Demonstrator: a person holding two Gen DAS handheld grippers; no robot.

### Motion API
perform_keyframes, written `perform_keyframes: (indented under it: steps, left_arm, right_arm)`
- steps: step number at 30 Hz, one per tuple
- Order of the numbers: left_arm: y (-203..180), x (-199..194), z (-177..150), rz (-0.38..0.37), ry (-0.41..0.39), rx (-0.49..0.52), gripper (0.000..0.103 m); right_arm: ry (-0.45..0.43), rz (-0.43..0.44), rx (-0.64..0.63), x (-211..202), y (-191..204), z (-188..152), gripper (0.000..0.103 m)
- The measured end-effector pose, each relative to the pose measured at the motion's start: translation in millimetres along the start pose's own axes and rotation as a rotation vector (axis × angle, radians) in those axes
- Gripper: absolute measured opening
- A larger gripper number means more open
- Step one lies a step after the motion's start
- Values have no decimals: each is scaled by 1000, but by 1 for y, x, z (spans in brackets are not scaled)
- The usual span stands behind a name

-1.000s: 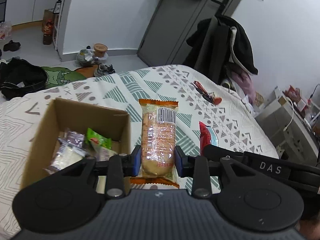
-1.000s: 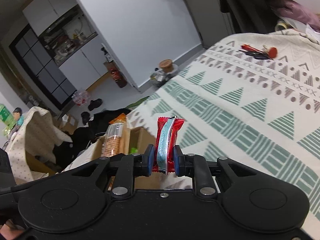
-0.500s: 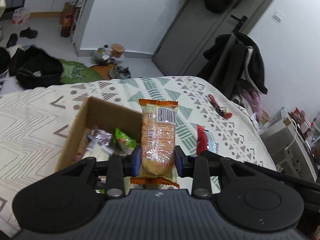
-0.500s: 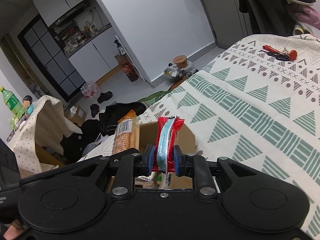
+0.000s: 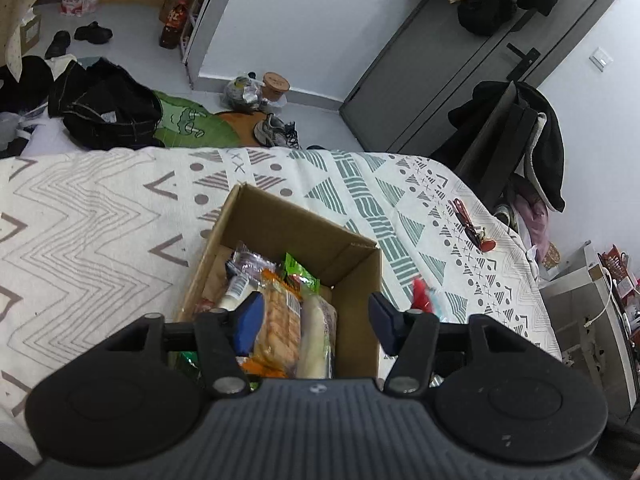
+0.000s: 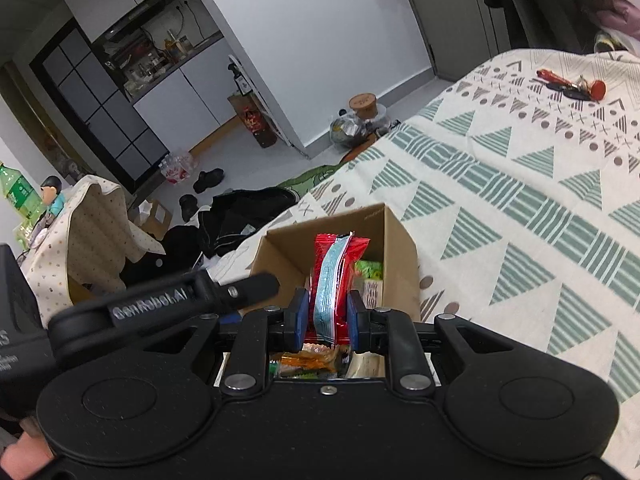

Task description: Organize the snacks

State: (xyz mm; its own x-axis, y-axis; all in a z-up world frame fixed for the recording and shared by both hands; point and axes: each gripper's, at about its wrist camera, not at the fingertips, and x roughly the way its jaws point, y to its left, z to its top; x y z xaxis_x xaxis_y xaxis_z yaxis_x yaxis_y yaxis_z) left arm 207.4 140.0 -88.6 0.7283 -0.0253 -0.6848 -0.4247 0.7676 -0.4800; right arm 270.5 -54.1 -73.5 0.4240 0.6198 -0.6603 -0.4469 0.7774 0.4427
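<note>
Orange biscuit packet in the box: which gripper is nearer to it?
Left. The left gripper hangs open right over the orange biscuit packet in the cardboard box; the right gripper, beside it, clamps a red snack packet.

Brown cardboard box [image 5: 352, 268]. Orange biscuit pack [image 5: 280, 320] w/ white barcode patch. Red snack packet [image 6: 334, 280] w/ pale blue strip down middle. Green wrapper [image 5: 298, 270]; purple wrapper [image 5: 250, 254], silvery. Bedspread [image 5: 100, 220] cream, w/ grey zigzags, teal striped triangles, brown dots. Left tool [image 5: 316, 320] black, blue pads; right tool [image 6: 323, 318] same. Red keys [image 6: 572, 84].
</note>
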Motion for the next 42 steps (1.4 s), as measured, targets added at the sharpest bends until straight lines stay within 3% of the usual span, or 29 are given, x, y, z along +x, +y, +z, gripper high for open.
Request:
perform_keyframes:
  steps: [2, 11, 15, 23, 30, 35, 39, 42]
  left_arm:
    - [0, -1, 0, 4, -4, -2, 68]
    - [-2, -7, 1, 17, -22, 6, 78]
    - [-1, -4, -1, 27, -10, 5, 79]
    - [-10, 2, -3, 40, 10, 37, 79]
    - [-25, -8, -12, 44, 34, 74, 79]
    - [-39, -24, -23, 53, 54, 126, 80]
    - [-47, -41, -30, 52, 72, 148, 80]
    - [-55, -56, -36, 62, 62, 194, 80]
  right_arm:
    - [4, -4, 16, -1, -1, -3, 20]
    - [50, 18, 17, 5, 4, -15, 24]
    - [54, 1, 48, 2, -6, -17, 33]
    - [51, -43, 106, -15, -36, -20, 36]
    - [18, -68, 102, -44, -46, -18, 52]
    - [-13, -81, 105, -67, -48, -16, 57]
    - [-40, -102, 87, -88, -44, -18, 77]
    - [-54, -115, 70, -103, -42, -21, 83]
